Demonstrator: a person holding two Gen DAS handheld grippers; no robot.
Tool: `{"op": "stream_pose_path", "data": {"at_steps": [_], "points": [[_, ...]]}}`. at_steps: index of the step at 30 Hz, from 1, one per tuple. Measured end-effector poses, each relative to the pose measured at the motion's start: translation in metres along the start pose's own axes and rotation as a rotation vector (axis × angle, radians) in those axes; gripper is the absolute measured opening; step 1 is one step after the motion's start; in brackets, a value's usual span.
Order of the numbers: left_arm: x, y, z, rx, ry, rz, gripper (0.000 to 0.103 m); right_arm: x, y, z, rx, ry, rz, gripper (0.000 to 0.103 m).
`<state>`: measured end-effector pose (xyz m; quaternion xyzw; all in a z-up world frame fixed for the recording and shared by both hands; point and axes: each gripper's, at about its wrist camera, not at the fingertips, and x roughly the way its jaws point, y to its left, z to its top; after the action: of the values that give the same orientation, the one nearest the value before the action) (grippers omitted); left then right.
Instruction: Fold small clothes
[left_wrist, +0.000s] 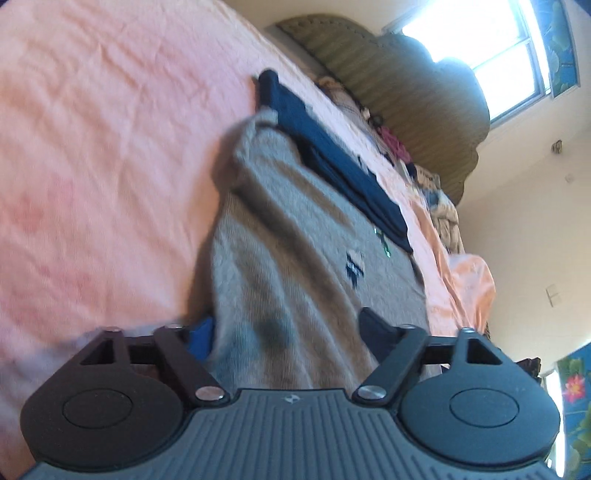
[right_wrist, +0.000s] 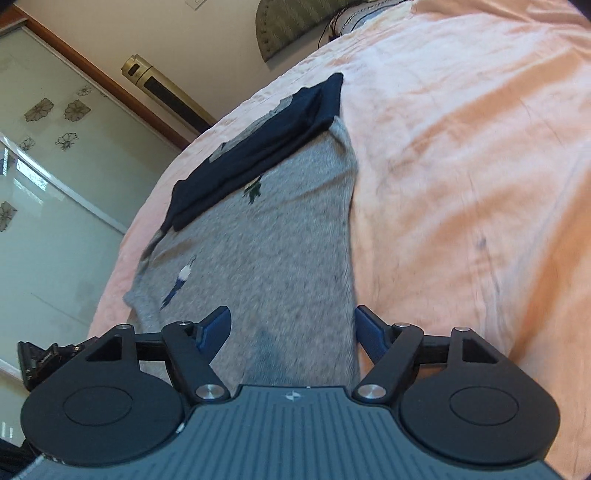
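Note:
A grey knitted sweater (left_wrist: 295, 236) with small dark motifs lies flat on the pink bed sheet (left_wrist: 92, 147). A folded navy garment (left_wrist: 332, 155) rests across its far end. My left gripper (left_wrist: 288, 332) is open low over the sweater's near end, and the grey cloth runs between its fingers. The right wrist view shows the same sweater (right_wrist: 280, 240) and navy garment (right_wrist: 258, 147). There my right gripper (right_wrist: 293, 328) is open over the near edge, with one finger on the cloth and the other at the sweater's right border. Nothing is pinched in either gripper.
An olive padded headboard (left_wrist: 406, 92) and a bright window (left_wrist: 480, 37) stand beyond the bed. Loose clothes (left_wrist: 436, 184) lie piled along the bed's head. In the right wrist view, frosted sliding doors (right_wrist: 55, 184) and a gold tower unit (right_wrist: 162, 88) flank the bed sheet (right_wrist: 461, 184).

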<state>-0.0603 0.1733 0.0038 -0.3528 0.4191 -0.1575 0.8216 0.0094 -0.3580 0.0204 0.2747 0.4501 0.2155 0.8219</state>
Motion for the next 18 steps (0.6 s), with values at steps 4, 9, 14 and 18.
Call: {"op": "stream_pose_path", "data": {"at_steps": [4, 9, 14, 18], "points": [[0.005, 0.011, -0.005, -0.05, 0.073, 0.032, 0.008, -0.007, 0.003, -0.016, 0.01, 0.051, 0.039, 0.072], [-0.005, 0.0, -0.009, 0.02, 0.048, 0.043, 0.006, -0.009, -0.003, -0.027, 0.054, 0.062, -0.027, 0.009], [-0.038, -0.005, -0.018, 0.148, 0.039, 0.11, 0.005, -0.037, -0.005, -0.036, 0.02, 0.03, -0.087, 0.009], [-0.041, 0.025, -0.03, 0.012, 0.074, 0.079, 0.007, -0.039, -0.019, -0.049, 0.12, 0.03, -0.021, 0.02]]}}
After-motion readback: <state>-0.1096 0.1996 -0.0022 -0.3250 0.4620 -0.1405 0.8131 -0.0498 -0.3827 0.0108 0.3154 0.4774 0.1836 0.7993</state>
